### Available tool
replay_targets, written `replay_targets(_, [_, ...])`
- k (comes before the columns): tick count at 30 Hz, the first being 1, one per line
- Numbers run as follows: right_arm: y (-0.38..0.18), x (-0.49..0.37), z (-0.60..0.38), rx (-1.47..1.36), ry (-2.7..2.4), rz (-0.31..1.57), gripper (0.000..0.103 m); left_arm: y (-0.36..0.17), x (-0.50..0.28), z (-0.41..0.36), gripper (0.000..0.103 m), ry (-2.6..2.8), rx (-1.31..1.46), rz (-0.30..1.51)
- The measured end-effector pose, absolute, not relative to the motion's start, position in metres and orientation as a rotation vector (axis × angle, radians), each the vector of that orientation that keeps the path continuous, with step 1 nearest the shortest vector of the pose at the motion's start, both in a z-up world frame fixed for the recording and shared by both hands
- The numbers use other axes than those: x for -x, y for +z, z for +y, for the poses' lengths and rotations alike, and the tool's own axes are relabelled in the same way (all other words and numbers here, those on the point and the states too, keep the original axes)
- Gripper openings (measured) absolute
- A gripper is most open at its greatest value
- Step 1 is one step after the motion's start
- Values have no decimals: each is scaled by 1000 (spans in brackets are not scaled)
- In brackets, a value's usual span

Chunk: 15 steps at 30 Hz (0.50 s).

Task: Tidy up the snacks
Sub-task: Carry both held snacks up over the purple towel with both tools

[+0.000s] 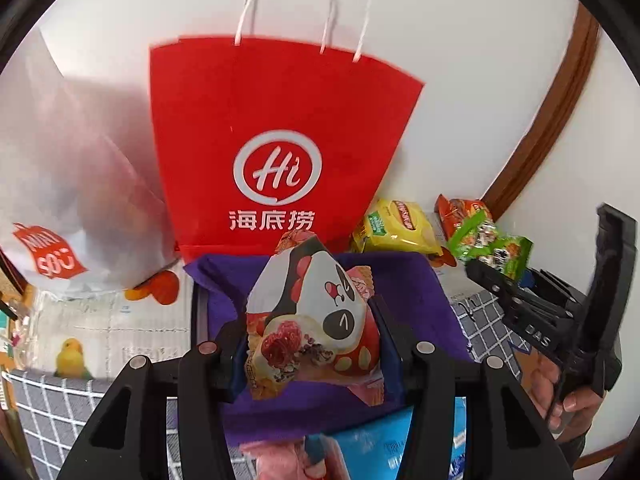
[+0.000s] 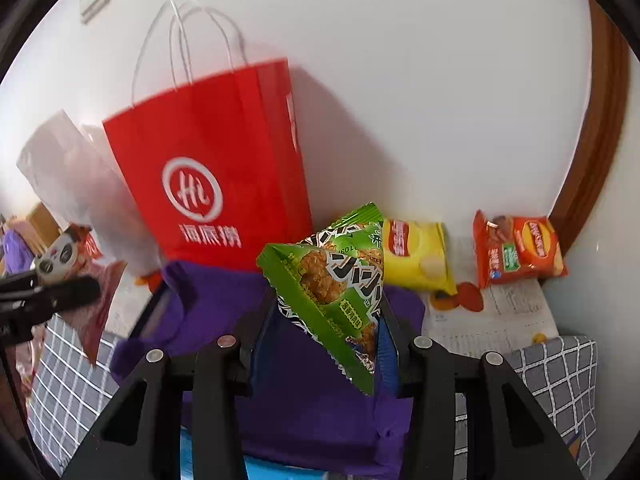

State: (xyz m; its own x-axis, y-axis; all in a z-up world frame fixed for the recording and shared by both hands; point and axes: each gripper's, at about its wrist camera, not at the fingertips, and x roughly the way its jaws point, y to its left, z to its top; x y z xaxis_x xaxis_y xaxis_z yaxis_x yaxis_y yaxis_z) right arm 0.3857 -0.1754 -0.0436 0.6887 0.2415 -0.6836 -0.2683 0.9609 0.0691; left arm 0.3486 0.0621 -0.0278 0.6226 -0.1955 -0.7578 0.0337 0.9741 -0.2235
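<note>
My left gripper is shut on a panda-print snack packet and holds it above the purple-lined box. My right gripper is shut on a green snack packet, also above the purple lining. In the left wrist view the right gripper shows at the right with the green packet. In the right wrist view the left gripper shows at the left with the panda packet. A blue packet and a pink packet lie in the box below.
A red paper bag stands against the wall behind the box, with a white plastic bag to its left. A yellow chip bag and an orange chip bag lie at the back right on the grey checked cloth.
</note>
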Motion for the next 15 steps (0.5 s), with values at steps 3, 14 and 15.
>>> replay_targets(3, [-51, -392, -180, 75, 277, 760, 44, -42, -361, 63, 50, -144, 209, 922])
replay_targets(14, [-87, -414, -180, 179, 318, 862, 44, -90, -386, 72, 50, -150, 236, 1024])
replay_targets(15, [-89, -414, -180, 181, 317, 866, 44, -94, -387, 73, 50, -149, 237, 1035])
